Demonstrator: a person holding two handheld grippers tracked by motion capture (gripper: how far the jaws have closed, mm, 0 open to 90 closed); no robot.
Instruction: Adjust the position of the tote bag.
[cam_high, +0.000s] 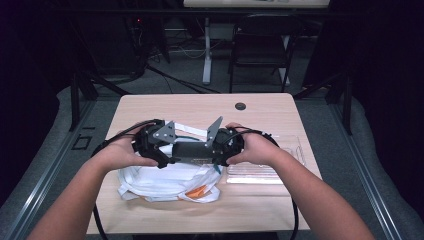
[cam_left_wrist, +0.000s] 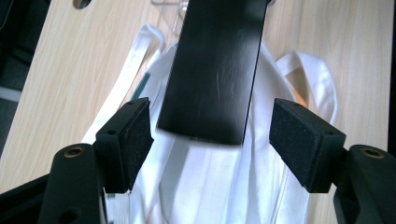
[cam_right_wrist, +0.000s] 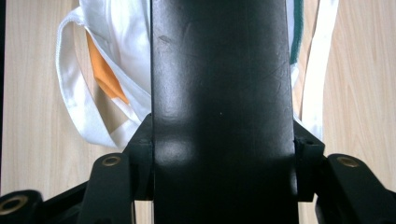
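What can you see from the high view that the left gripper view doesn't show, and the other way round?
High view: the person's two hands, left hand and right hand, a clear plastic tray on the table, and a chair behind it.

Left gripper view: close up, the left claw stands open, its foam pads apart from the end of the black case.

Both: the black case, the white cloth bag beneath it, and the wooden table.

Both grippers (cam_high: 159, 145) (cam_high: 220, 145) seemingly on black box (cam_high: 192, 149), above white bag (cam_high: 165, 182).
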